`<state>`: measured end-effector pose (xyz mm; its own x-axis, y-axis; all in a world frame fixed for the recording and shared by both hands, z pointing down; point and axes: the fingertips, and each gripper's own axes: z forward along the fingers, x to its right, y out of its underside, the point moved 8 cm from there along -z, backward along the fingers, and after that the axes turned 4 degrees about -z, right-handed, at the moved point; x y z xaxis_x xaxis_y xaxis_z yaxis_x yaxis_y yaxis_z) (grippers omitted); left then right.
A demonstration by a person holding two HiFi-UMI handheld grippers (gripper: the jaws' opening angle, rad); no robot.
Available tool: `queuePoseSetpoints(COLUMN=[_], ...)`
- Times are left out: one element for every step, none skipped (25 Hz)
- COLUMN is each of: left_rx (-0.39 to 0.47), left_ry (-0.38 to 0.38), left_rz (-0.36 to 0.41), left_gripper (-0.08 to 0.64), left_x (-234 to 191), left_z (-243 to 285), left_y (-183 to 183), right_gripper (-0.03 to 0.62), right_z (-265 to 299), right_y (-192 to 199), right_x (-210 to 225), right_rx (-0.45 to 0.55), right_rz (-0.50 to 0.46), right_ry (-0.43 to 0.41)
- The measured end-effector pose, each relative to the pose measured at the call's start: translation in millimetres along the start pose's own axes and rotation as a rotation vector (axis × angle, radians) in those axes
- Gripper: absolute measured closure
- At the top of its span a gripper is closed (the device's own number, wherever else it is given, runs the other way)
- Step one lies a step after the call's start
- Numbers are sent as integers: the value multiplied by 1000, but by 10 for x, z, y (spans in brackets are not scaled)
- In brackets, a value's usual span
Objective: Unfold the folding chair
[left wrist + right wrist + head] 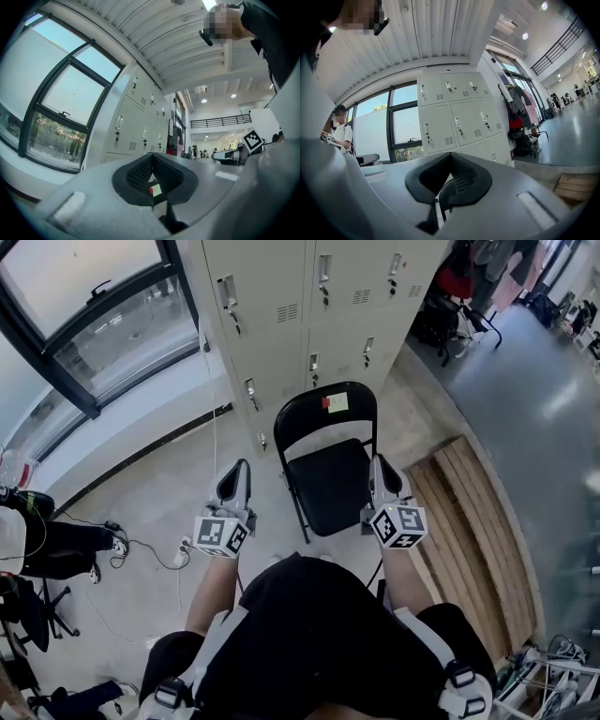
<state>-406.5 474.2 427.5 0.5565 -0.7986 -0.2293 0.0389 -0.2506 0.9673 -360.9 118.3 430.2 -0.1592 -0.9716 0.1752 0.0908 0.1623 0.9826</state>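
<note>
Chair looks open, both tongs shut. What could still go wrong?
1. The right tongs hang close by the chair seat; a swing might knock it.
2. The chair stands near the lockers; a shove could bang it into them.
3. Loose cables lie on the floor to the left; a sidestep may snag.

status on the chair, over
Left gripper shut, empty. Right gripper shut, empty. Folding chair unfolded, upright before lockers. Wooden boards on floor beside it.
</note>
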Motion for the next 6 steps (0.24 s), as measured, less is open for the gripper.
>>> queuePoseSetpoints(left_rx=[0,-1,-2,-4,-7,-10], left_ry=[1,1,1,1,2,2], left_rz=[0,-2,-4,-7,-10,-13], left_gripper=[560,560,560,560,560,560], left_x=[-19,-37,-51,-63,-74,-83], left_z=[-2,-5,-10,-17,-25,-33], left_y=[-4,-3,4,15,30,45], right_gripper=[588,588,588,588,588,588], right_z=[2,4,5,3,-1,-6], right_y=[0,5,14,27,42,58], right_x=[-11,-19,-24,-26,-28,-29], right_rx=[-1,-2,-5,-9,-13,-18], right_rz=[-3,-6,-7,-8,-9,-10], right_ry=[3,5,7,9,11,13])
